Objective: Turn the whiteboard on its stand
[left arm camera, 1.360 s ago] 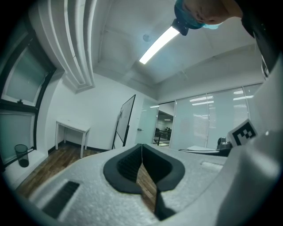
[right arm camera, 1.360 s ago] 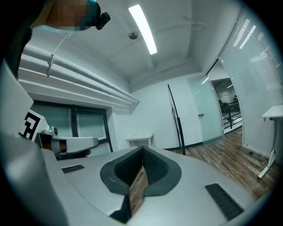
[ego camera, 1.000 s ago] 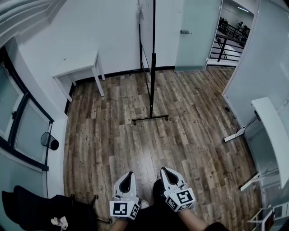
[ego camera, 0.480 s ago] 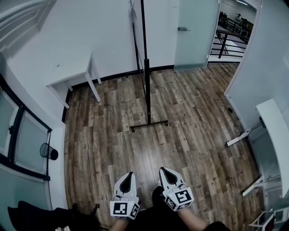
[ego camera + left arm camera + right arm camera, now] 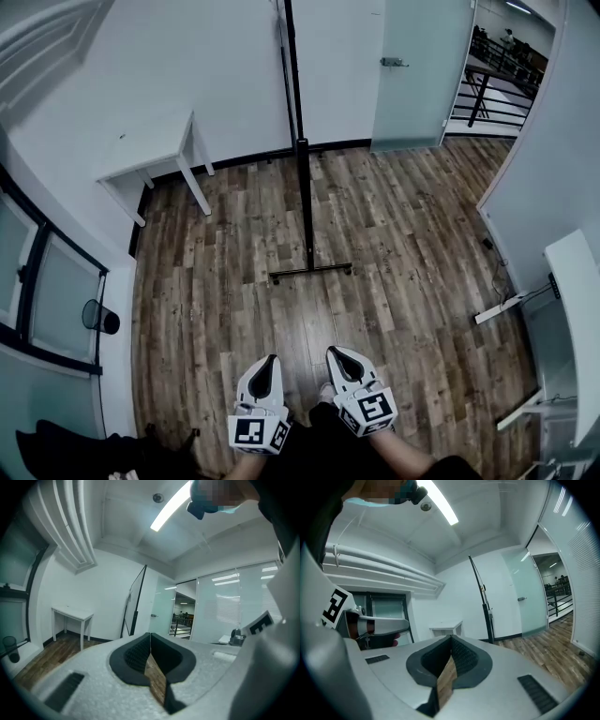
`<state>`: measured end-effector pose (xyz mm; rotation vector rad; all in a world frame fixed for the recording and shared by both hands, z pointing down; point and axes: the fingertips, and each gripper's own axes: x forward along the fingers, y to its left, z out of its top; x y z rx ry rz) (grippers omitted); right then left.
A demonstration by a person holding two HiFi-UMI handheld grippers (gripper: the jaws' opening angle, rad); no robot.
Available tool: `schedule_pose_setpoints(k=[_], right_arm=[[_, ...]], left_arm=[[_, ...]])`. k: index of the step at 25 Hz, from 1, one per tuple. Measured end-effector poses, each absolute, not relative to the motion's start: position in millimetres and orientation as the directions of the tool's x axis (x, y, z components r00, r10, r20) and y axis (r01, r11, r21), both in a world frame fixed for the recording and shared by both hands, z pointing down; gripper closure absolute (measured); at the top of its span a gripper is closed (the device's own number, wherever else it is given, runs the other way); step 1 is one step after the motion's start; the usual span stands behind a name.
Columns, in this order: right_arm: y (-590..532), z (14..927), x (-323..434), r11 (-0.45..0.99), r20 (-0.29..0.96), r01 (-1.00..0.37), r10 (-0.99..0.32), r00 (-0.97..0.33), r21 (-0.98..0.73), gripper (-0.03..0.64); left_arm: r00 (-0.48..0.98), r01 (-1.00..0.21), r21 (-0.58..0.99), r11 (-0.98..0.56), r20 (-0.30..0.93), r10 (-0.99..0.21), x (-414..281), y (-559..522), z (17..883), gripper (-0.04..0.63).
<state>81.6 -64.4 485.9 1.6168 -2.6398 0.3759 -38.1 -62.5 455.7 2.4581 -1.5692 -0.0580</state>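
Observation:
The whiteboard stands edge-on on its black stand (image 5: 303, 187) in the middle of the wooden floor, its foot bar (image 5: 310, 272) nearest me. It shows as a thin dark upright in the left gripper view (image 5: 136, 604) and the right gripper view (image 5: 483, 602). My left gripper (image 5: 264, 367) and right gripper (image 5: 338, 359) hang side by side at the bottom of the head view, well short of the stand. Both have their jaws closed tip to tip with nothing between them.
A small white table (image 5: 155, 148) stands against the wall to the left of the board. A frosted glass door (image 5: 417, 70) lies behind it at the right. A white desk (image 5: 574, 300) runs along the right edge, and a black bin (image 5: 100, 317) sits by the left window.
The view has shifted slightly: the stand sits a little farther left and lower in frame, and both grippers sit a little higher. Neither gripper has changed its state.

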Motion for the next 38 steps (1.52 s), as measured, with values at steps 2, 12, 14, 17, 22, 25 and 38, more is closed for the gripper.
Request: schedule_pose_setpoints(k=[2, 12, 14, 17, 22, 25, 38], right_arm=[[-79.5, 485.6, 90.0, 0.439, 0.146, -0.878, -0.872, -0.467, -0.188, 0.605], [-139.5, 490.7, 108.7, 0.421, 0.147, -0.883, -0.879, -0.453, -0.206, 0.604], [-153.4, 493.7, 110.9, 0.414, 0.151, -0.887, -0.882, -0.447, -0.206, 0.605], [-181.3, 495.3, 111.4, 0.407, 0.154, -0.893, -0.886, -0.437, -0.194, 0.605], [-231.3, 499.8, 114.4, 0.385, 0.153, -0.906, -0.898, -0.412, -0.177, 0.606], [-266.6, 498.6, 110.0, 0.378, 0.156, -0.91, -0.902, -0.404, -0.17, 0.606], [-408.6, 496.9, 85.2, 0.329, 0.163, -0.932, -0.922, -0.352, -0.151, 0.605]], left_arm=[[0.42, -0.894, 0.21, -0.396, 0.086, -0.903, -30.1, -74.1, 453.6, 0.577], [0.389, -0.907, 0.212, -0.365, 0.085, -0.917, -19.6, -131.0, 454.8, 0.577], [0.397, -0.904, 0.21, -0.372, 0.089, -0.914, -16.9, -146.8, 458.4, 0.577], [0.408, -0.9, 0.208, -0.384, 0.085, -0.909, -16.3, -178.1, 460.0, 0.577], [0.432, -0.89, 0.194, -0.414, 0.059, -0.9, -14.7, -234.0, 461.6, 0.577], [0.436, -0.886, 0.202, -0.417, 0.056, -0.898, -18.8, -273.1, 457.2, 0.577], [0.48, -0.864, 0.203, -0.46, 0.058, -0.875, -43.2, -409.4, 447.1, 0.577]])
